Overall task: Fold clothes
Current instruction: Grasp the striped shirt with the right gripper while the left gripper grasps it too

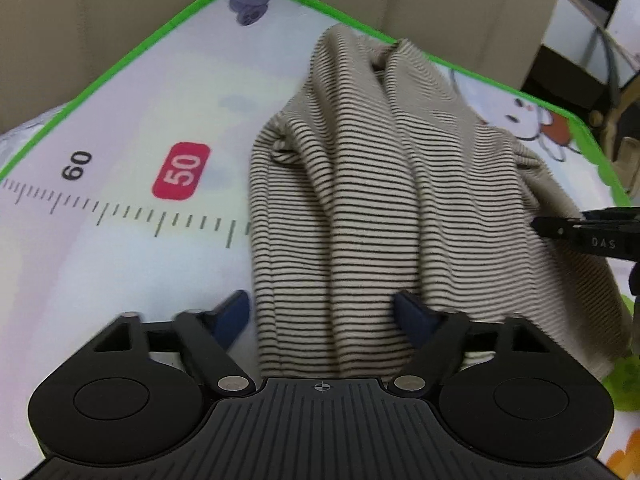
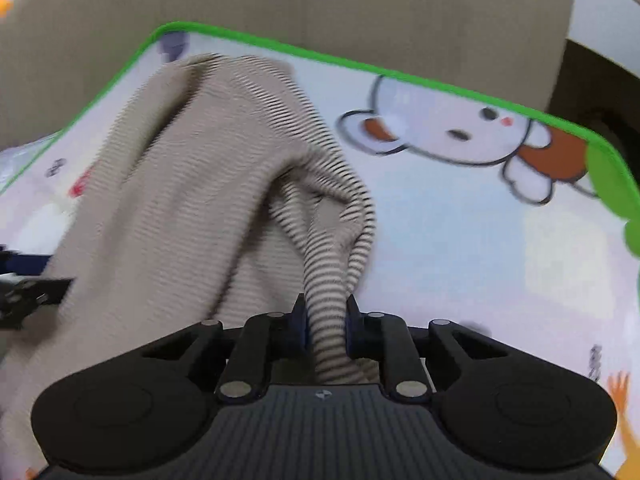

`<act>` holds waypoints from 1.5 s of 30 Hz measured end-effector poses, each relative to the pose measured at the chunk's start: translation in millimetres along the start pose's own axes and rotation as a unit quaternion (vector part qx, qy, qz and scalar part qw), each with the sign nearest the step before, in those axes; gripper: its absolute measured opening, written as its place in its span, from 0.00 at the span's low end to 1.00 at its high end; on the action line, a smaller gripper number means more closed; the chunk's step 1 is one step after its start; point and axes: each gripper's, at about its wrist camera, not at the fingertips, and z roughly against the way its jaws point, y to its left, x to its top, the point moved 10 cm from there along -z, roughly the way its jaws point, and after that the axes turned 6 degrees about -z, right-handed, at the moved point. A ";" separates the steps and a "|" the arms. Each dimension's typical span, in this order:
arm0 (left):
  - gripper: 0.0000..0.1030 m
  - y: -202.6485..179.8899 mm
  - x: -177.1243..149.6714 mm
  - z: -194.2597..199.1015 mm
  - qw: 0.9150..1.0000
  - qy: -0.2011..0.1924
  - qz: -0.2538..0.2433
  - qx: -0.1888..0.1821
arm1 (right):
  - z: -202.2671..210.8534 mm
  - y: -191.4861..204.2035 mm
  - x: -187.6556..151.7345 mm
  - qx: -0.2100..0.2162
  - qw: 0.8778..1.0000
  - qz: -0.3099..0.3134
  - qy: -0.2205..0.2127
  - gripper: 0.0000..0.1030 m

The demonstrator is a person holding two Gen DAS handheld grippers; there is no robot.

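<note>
A beige garment with thin black stripes (image 1: 360, 184) lies bunched on a cartoon play mat (image 1: 120, 128). My left gripper (image 1: 324, 316) is open, its blue-padded fingers on either side of the garment's near edge, not closed on it. My right gripper (image 2: 325, 312) is shut on a gathered fold of the striped garment (image 2: 224, 184) and lifts it off the mat (image 2: 480, 240). The right gripper's black tip (image 1: 580, 230) shows at the right edge of the left wrist view, against the cloth. The left gripper shows dimly at the left edge of the right wrist view (image 2: 28, 292).
The mat has a green border (image 1: 160, 32), a printed ruler with a red "50" label (image 1: 181, 171) and a cartoon animal (image 2: 452, 128). A beige sofa back (image 2: 320, 0) rises behind the mat. Dark furniture (image 1: 580, 76) stands at the far right.
</note>
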 end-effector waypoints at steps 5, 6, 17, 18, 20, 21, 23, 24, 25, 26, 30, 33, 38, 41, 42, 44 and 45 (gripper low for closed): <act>0.46 -8.4 -18.9 19.1 1.000 0.004 0.017 -0.021 | 21.6 11.7 -46.5 0.042 0.999 -0.020 0.018 0.15; 0.44 -9.7 -25.7 23.3 1.000 0.011 0.019 -0.022 | 25.6 11.7 -55.3 0.048 0.998 -0.024 0.020 0.15; 0.43 -20.5 -88.8 66.6 0.998 0.052 0.012 -0.041 | 76.5 -12.8 -90.8 0.062 0.994 -0.084 0.038 0.15; 0.43 -22.4 -91.4 68.0 0.997 0.055 0.011 -0.043 | 82.1 -17.1 -86.3 0.056 0.994 -0.087 0.028 0.15; 0.43 -24.6 -94.6 69.9 0.997 0.059 0.009 -0.047 | 93.5 -26.7 -72.5 0.045 0.994 -0.100 -0.003 0.17; 0.44 -25.2 -95.8 69.4 0.997 0.058 0.008 -0.047 | 97.4 -27.1 -65.2 0.042 0.994 -0.096 -0.017 0.19; 0.44 -26.2 -97.8 68.4 0.997 0.058 0.007 -0.046 | 102.7 -22.6 -50.3 0.036 0.996 -0.074 -0.042 0.35; 0.45 -26.2 -98.2 67.9 0.997 0.058 0.007 -0.045 | 105.5 -20.2 -42.8 0.033 0.996 -0.062 -0.055 0.40; 0.45 -26.2 -98.9 67.6 0.997 0.058 0.008 -0.045 | 105.4 -15.0 -35.2 0.033 0.996 -0.049 -0.063 0.46; 0.45 -26.3 -99.2 67.2 0.997 0.058 0.007 -0.045 | 103.8 -8.0 -27.6 0.033 0.996 -0.035 -0.070 0.49; 0.46 -22.7 -92.1 72.5 0.997 0.043 0.029 -0.050 | 92.2 9.6 2.8 0.024 0.995 0.001 -0.096 0.54; 0.57 -11.1 -61.9 87.9 0.997 -0.024 0.048 -0.053 | 77.0 7.4 16.3 0.013 0.995 -0.004 -0.096 0.62; 0.85 -17.2 -13.7 80.3 0.995 -0.091 -0.010 -0.041 | 38.8 -11.3 7.5 -0.011 0.998 -0.037 -0.042 0.64; 0.88 -25.2 -1.9 50.7 0.996 -0.077 -0.038 -0.028 | 26.0 -12.7 -2.0 -0.005 0.999 -0.047 -0.020 0.54; 0.87 -27.2 -0.6 40.9 0.996 -0.070 -0.043 -0.023 | 27.8 -8.8 -2.8 -0.002 0.999 -0.035 -0.021 0.45; 0.75 -32.4 -4.2 27.2 0.997 -0.054 -0.052 -0.023 | 32.9 1.3 -7.3 0.015 1.000 -0.012 -0.017 0.25; 0.62 -35.1 -9.8 22.6 0.997 -0.043 -0.051 -0.027 | 35.3 6.1 -10.8 0.024 1.000 -0.006 -0.013 0.23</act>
